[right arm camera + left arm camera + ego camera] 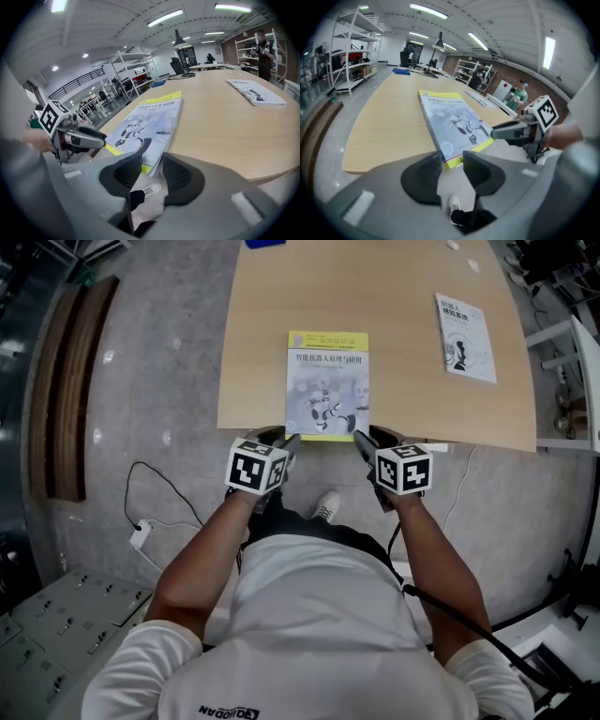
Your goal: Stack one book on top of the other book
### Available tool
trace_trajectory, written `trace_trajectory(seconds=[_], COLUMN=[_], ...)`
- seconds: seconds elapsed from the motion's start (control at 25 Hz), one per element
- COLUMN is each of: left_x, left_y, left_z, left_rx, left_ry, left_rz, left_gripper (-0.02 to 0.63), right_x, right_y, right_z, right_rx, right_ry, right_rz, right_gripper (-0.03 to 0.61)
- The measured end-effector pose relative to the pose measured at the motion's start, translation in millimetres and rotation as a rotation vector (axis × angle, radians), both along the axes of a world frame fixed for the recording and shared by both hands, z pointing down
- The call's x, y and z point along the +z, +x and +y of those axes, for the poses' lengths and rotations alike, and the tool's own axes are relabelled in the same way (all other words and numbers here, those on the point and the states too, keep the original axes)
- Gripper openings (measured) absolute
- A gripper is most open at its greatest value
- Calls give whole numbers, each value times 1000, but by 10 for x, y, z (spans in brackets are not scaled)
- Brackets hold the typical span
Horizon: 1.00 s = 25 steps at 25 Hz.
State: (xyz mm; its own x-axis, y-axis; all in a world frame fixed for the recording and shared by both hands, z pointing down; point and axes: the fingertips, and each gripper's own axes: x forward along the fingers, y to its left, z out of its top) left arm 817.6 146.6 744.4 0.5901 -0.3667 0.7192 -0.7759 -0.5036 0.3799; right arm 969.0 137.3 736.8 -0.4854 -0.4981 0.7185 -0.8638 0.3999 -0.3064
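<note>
Both pairs of jaws stand part spread, pinching nothing: left gripper & right gripper sit at the near corners of the yellow book, which slightly overhangs the table edge nearest us, well apart from the white book at far right. We'd use that overhang: roll each gripper, one jaw under & one over, squeeze evenly, keep it level. Yellow cover reads approx "智能机器人原理与应用"; white book's title is too small to read

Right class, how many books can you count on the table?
2. A yellow-edged book lies at the table's near edge; a white book lies toward its far right. A blue thing at the far edge is too cropped to identify.
</note>
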Motion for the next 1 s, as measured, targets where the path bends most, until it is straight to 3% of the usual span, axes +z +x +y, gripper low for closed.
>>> trace_trajectory(seconds=[0.44,0.6,0.72,0.8,0.92,1.0], left_x=[3,5,8,-2,13,44], left_y=[-29,-49,-74,-128,-179,-119], left_z=[314,317,307,269,203,195], left_rx=[-15,-37,-108,-193,-297,-316], left_ry=[-23,-23,-60,-99,-184,-255], left_rz=[-27,6,90,175,316,409], left_gripper=[147,146,152,201,210,216], right_x=[16,52,51,33,-2,13], right_y=[-29,-33,19,74,65,33], right_z=[324,321,277,243,197,157], right_rx=[-27,-29,-4,34,101,147], right_ry=[-32,-41,-41,-33,-60,-100], right_rz=[-25,-51,-78,-110,-265,-369], right_gripper=[140,141,143,144,166,167])
